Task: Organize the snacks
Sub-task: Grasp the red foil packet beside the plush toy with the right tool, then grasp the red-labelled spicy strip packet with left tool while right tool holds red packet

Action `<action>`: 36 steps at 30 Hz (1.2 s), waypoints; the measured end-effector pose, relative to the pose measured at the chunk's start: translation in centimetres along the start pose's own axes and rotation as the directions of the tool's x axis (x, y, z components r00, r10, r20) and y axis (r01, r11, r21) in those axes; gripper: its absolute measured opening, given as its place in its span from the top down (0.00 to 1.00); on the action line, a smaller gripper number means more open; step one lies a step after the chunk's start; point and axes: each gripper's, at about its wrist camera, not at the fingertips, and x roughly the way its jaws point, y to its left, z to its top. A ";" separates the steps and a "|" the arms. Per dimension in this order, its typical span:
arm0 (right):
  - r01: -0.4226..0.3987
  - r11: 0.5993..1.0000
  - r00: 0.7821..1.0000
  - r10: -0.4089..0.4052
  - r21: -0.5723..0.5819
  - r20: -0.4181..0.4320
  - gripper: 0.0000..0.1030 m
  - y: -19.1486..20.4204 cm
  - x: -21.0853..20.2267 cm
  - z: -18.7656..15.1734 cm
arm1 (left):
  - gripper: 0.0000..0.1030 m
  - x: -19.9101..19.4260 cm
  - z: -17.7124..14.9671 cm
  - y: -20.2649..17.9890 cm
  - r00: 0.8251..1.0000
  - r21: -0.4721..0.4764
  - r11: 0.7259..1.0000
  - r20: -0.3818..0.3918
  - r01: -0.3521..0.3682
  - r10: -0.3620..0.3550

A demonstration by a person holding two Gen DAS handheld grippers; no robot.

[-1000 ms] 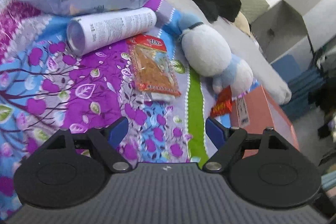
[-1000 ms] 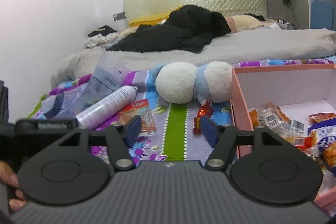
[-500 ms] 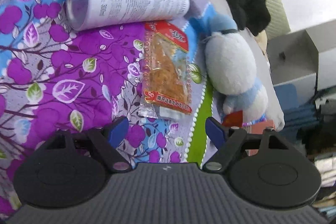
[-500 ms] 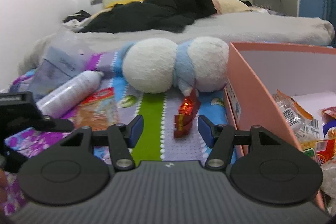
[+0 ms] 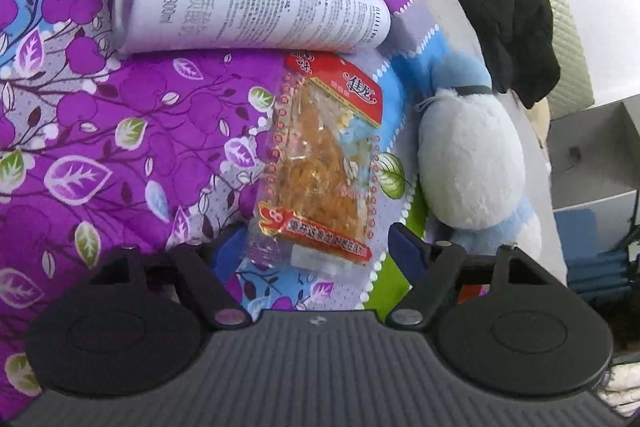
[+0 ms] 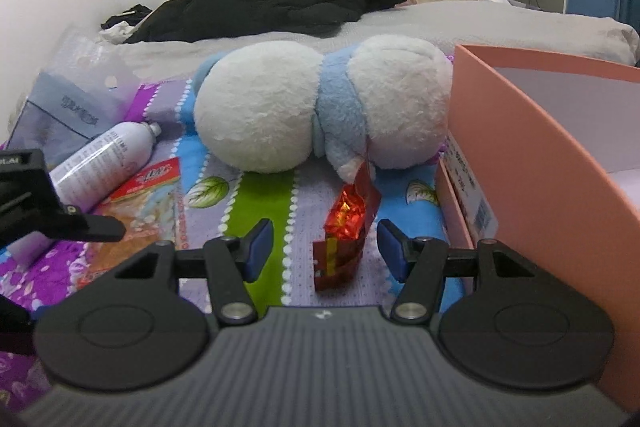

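The left gripper [image 5: 316, 247], its jaws just narrowed but still spread, is set astride the orange snack packet [image 5: 320, 163] beside the plush toy [image 5: 472, 163], ready for pinching. The right gripper [image 6: 323, 251] is held spread around the red packet [image 6: 347, 227] before the same toy, near the pink box [image 6: 560, 163], where snacks presumably belong.

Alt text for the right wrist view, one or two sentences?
The right gripper, jaws open, straddles a small red snack packet lying on a patterned bedspread. Behind it sits a white-and-blue plush toy, a pink box to the right.

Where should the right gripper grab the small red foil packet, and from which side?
Probably mid-body of the red foil packet, coming from its near end along its length. It lies flat and narrow on the bedspread, already between the right gripper's open jaws, beside the pink box.
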 end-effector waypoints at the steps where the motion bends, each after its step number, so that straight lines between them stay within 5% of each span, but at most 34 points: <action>1: 0.003 1.000 1.000 -0.003 -0.002 0.002 0.42 0.1 0.2 0.0 | 0.27 0.1 0.0 -0.1 1.000 -0.003 1.000 0.007 -0.007 0.007; 4: 0.019 1.000 1.000 -0.019 -0.006 -0.007 0.47 0.2 0.9 0.0 | 0.44 0.3 0.0 -0.3 0.999 0.016 0.999 0.029 -0.035 0.035; 7: 0.043 0.999 0.999 -0.043 -0.007 -0.013 0.73 0.3 1.1 0.0 | 0.58 0.5 0.0 -0.3 0.998 0.037 0.998 0.048 -0.045 0.043; 15: 0.053 0.998 0.999 -0.053 -0.024 -0.003 0.77 0.2 -0.8 -0.2 | 0.81 -0.6 -1.0 -0.1 0.999 0.025 1.000 0.050 0.011 -0.012; 36: -0.003 0.992 1.000 0.003 -0.127 -0.003 0.77 0.8 -12.3 -3.0 | 0.88 -12.0 -10.8 4.9 0.998 0.124 0.991 -0.054 0.051 -0.045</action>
